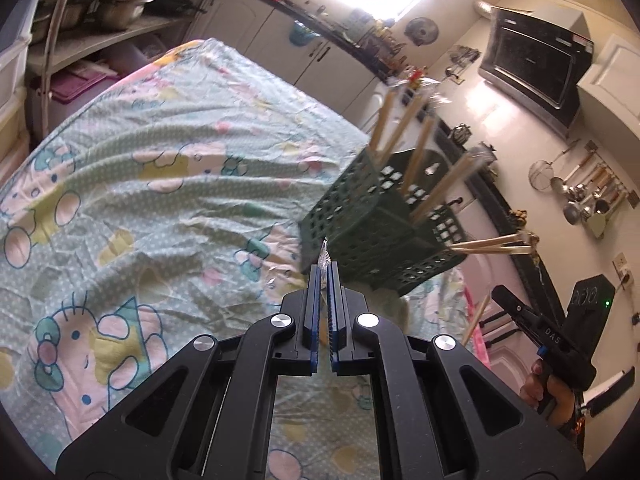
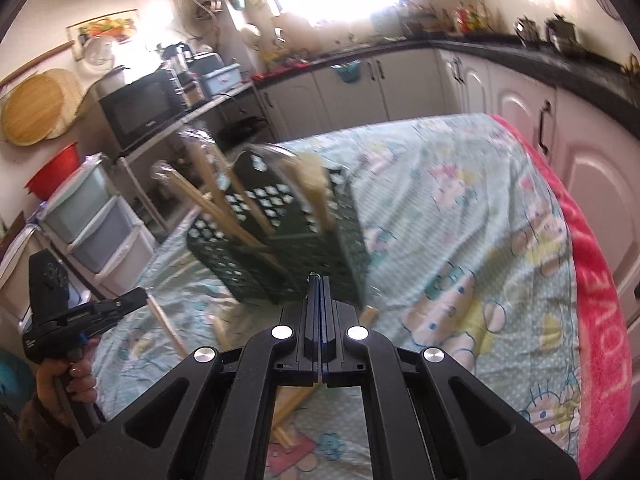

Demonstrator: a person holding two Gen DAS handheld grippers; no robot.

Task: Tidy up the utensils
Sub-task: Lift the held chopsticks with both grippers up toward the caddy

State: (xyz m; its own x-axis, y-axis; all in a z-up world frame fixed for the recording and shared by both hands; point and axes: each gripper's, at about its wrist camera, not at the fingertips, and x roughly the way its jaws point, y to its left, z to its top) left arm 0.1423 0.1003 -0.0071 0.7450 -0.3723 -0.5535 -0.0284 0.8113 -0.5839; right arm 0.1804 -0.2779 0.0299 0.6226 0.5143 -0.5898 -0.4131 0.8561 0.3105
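Observation:
A dark green perforated utensil caddy (image 1: 376,224) stands on the table and holds several wrapped wooden chopsticks (image 1: 418,158). My left gripper (image 1: 325,270) is shut on the clear wrapper (image 1: 324,254) of a utensil, just in front of the caddy. My right gripper (image 2: 319,280) is shut, right against the caddy (image 2: 280,236) in its own view; whether it holds anything I cannot tell. Loose wooden utensils (image 2: 168,330) lie on the cloth near the caddy. The right gripper also shows in the left wrist view (image 1: 500,294), beside a wooden stick (image 1: 478,318).
The table carries a pastel cartoon cloth (image 1: 140,184) with a pink towel edge (image 2: 600,320). White cabinets (image 2: 420,76) and a dark counter run behind. Plastic drawers (image 2: 96,224) and a microwave (image 2: 140,108) stand to the left. Ladles hang on the wall (image 1: 584,196).

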